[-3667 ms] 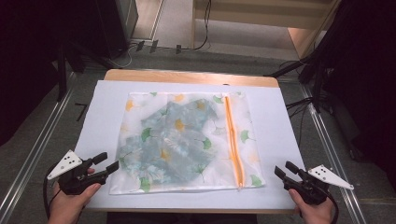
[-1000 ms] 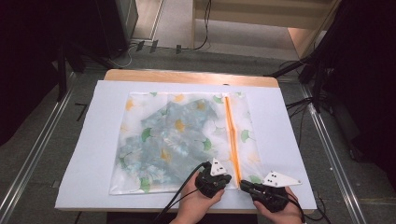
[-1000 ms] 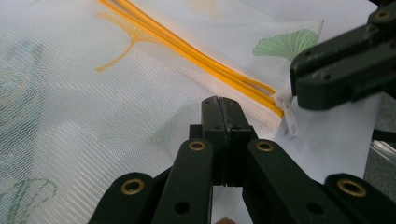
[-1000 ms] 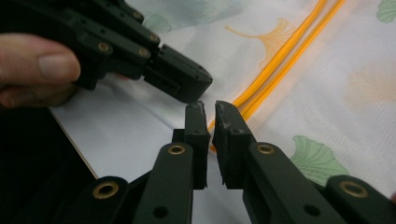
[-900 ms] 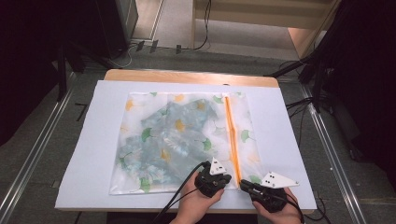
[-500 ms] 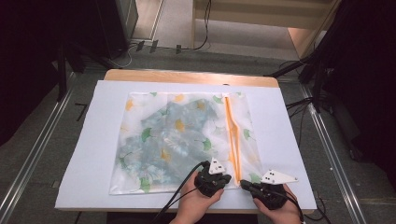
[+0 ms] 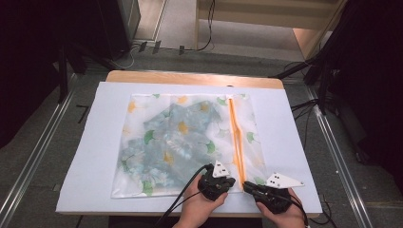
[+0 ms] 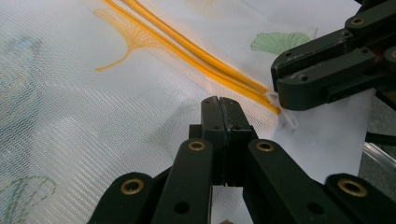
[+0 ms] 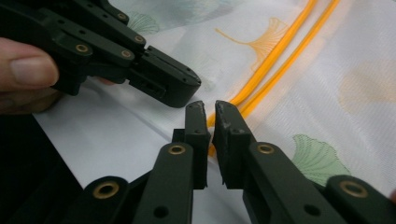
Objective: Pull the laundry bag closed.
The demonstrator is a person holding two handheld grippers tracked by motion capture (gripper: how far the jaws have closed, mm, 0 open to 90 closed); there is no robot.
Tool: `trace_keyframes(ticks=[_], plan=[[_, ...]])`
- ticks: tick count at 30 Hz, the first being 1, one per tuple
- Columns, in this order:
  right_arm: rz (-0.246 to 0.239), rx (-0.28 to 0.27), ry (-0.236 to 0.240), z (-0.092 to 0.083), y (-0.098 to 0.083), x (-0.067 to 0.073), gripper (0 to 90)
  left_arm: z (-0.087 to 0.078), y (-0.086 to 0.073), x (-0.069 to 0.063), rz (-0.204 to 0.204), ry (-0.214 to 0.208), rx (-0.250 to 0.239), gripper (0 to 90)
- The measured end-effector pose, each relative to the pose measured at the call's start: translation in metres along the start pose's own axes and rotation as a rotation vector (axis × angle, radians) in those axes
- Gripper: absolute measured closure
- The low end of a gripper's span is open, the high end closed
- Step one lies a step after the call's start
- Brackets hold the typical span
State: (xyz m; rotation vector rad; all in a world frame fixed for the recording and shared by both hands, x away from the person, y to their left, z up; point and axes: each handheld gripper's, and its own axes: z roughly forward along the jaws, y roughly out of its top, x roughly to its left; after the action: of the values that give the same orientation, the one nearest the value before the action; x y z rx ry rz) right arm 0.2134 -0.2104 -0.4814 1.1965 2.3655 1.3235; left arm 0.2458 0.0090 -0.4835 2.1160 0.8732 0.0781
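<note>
Two hand-held grippers meet at the near end of an orange zipper (image 7: 236, 137) on a white mesh bag (image 7: 142, 137) printed with ginkgo leaves, lying flat on a white sheet (image 7: 95, 190) that covers a wooden table (image 7: 190, 77). A blue-green patterned cloth (image 7: 176, 147) shows through the mesh, filling the bag's middle and left. The zipper runs near to far along the bag's right side, its two orange tracks parted along most of their length and coming together at the near end.

The left gripper (image 8: 219, 100) rests on the mesh just left of the zipper's near end, its jaws pressed fully together; whether they pinch any mesh cannot be told. The right gripper (image 9: 210, 106) sits at the bag's near right corner, its jaws nearly closed with a thin gap between them, and the zipper's near end lies right at their tips; whether they have hold of it cannot be told. In the high view, both hands sit side by side at the table's near edge, cables trailing toward the person.
</note>
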Motion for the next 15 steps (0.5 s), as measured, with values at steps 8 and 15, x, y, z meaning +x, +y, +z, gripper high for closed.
trace_keyframes(ticks=[8,15], plan=[[-0.019,-0.026,-0.023,-0.001,0.002,0.001,90.0,0.0,0.0,-0.001,0.006,0.005,0.004,90.0],[0.032,0.027,-0.024,0.005,-0.002,-0.007,90.0,0.0,0.0,-0.001,0.007,0.005,0.003,90.0]])
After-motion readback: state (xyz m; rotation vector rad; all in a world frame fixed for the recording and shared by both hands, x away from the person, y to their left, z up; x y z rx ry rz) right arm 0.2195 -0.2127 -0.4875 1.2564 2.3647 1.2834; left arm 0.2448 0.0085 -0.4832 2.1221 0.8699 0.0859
